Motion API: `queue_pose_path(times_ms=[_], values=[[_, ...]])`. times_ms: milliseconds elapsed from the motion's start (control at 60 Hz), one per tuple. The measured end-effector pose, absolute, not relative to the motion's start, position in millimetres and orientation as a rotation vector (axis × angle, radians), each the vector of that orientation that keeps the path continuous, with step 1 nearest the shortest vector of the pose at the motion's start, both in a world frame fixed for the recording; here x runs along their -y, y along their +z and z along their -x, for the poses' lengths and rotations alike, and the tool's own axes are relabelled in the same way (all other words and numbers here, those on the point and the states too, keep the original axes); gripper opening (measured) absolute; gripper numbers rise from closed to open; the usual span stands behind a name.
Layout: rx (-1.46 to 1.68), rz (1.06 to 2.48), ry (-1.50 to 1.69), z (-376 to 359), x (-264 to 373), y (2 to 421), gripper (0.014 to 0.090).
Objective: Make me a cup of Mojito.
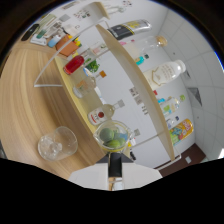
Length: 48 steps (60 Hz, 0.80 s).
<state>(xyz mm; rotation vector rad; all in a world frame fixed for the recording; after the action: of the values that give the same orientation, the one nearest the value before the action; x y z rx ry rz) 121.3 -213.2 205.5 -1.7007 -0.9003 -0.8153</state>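
Limes in bowl sit just ahead of tool, seemingly.

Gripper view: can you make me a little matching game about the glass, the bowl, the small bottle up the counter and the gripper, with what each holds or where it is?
Things:
1. glass
2. bowl
3. small bottle
4. gripper

Contents or place:
A. green limes
B. red liquid
C. just short of the bowl, pointing at it
D. ice cubes, on the wooden counter

Pairs: 1-D, 2-A, 3-B, 4-C
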Motion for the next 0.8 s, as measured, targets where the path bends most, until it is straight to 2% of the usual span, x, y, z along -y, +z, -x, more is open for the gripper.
queue_pose_path(times_ms=[383, 633, 800], values=[[1.529, 1.236, -1.077, -92.0, 209.2, 199.3, 0.0154], [1.558, 1.2, -1.1, -95.8, 204.5, 198.4, 0.0154], [1.394, 1.307, -0.99, -96.7, 212.9, 218.5, 0.0153]])
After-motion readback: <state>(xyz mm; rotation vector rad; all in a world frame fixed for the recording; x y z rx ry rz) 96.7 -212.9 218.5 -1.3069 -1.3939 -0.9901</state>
